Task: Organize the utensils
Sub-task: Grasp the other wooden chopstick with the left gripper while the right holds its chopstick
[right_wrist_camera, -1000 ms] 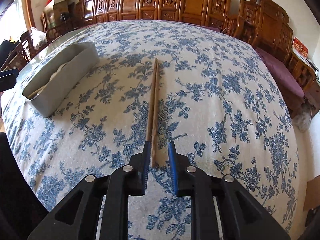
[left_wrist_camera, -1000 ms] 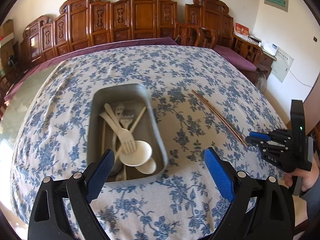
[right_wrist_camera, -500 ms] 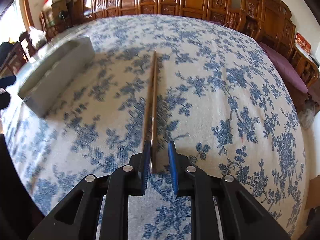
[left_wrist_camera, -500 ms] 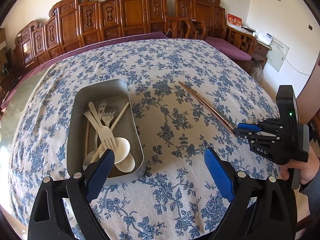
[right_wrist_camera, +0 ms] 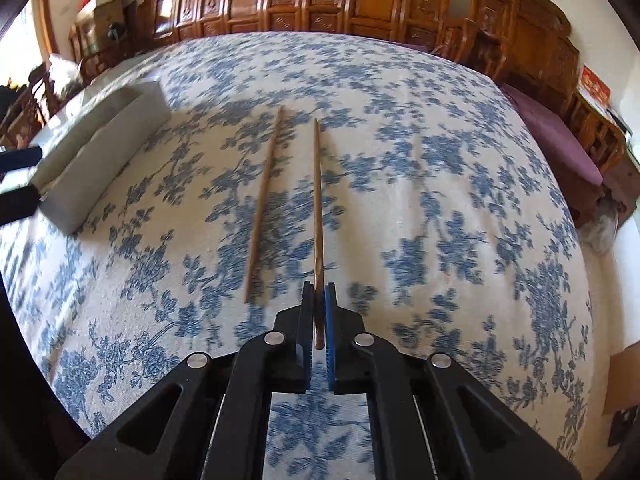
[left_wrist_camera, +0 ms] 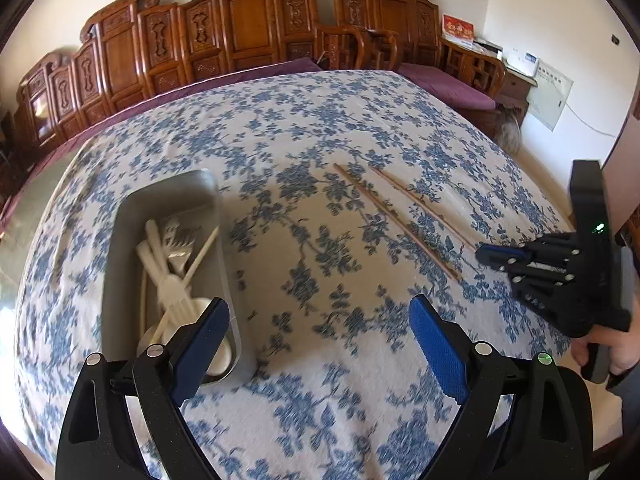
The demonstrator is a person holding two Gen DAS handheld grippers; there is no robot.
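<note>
Chopsticks lie split on the flowered desk [right_wrist_camera: 460, 184]: the right hand-held gripper [right_wrist_camera: 319, 294], at lower centre of its view, has just been closing and is clamped on one chopstick [right_wrist_camera: 318, 200]; the other chopstick [right_wrist_camera: 264, 204] lies just left. The left hand-held gripper [left_wrist_camera: 320, 340] stands apart, empty. Upper left, a metal tray [left_wrist_camera: 120, 248] holds white forks and spoons [left_wrist_camera: 172, 276].

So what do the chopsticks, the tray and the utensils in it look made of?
Chopsticks: probably wood or bamboo, matte brown. Tray: likely metal, dull grey with soft sheen. Utensils: probably plastic, cream and matte; one fork looks greyer, perhaps metal.
</note>
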